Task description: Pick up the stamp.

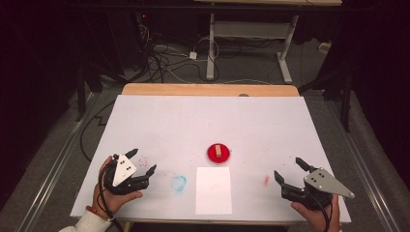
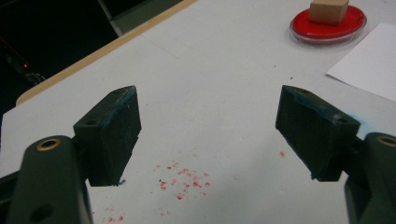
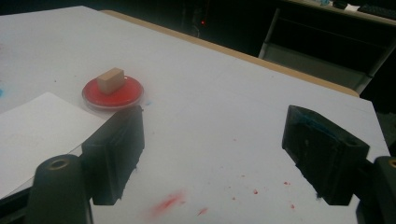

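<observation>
Left tool (image 1: pixel 143 161): lower left of high view, jaws spread, empty.
Right tool (image 1: pixel 288 170): lower right, jaws spread, empty.
Wooden block (image 1: pixel 219 151): resting in red dish (image 1: pixel 212 155), centre of tabletop (image 1: pixel 208 121).

Wood block (image 1: pixel 219 151) on glossy red plastic dish (image 1: pixel 211 155), matt paper sheet (image 1: pixel 213 191), matt blk fingers (image 2: pixel 112 135).

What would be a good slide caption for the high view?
Both grippers, left and right, rest open beside a wooden block in a red dish, above a paper sheet.
</observation>
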